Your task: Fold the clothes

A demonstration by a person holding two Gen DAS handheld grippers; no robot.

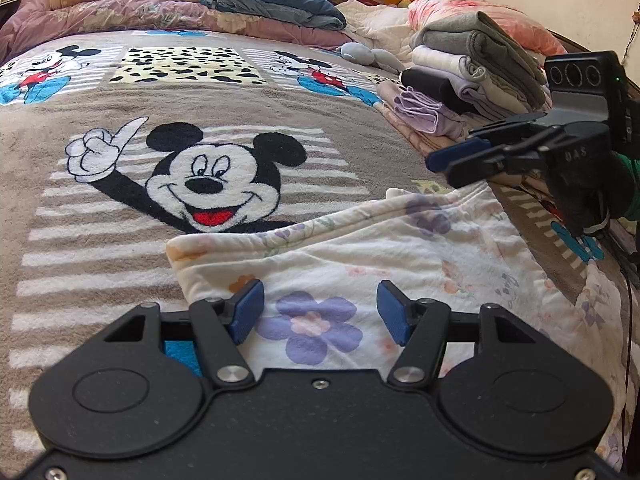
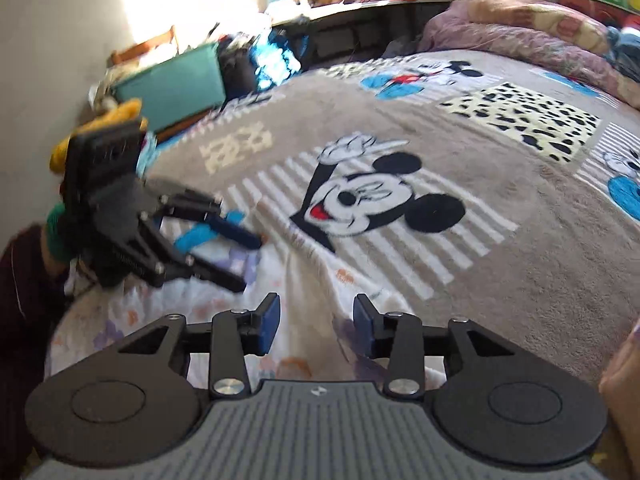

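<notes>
Left gripper (image 1: 320, 312) and right gripper (image 2: 316, 322) both gape empty over the floral cloth (image 1: 400, 256) on the bed (image 1: 120, 208)

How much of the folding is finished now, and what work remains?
Done: a stack of folded clothes sits on the bed's far right. In hand: the floral garment lies on the blanket, folded over at least once; left gripper and right gripper are open above it. Left: final folds, then stacking.
</notes>
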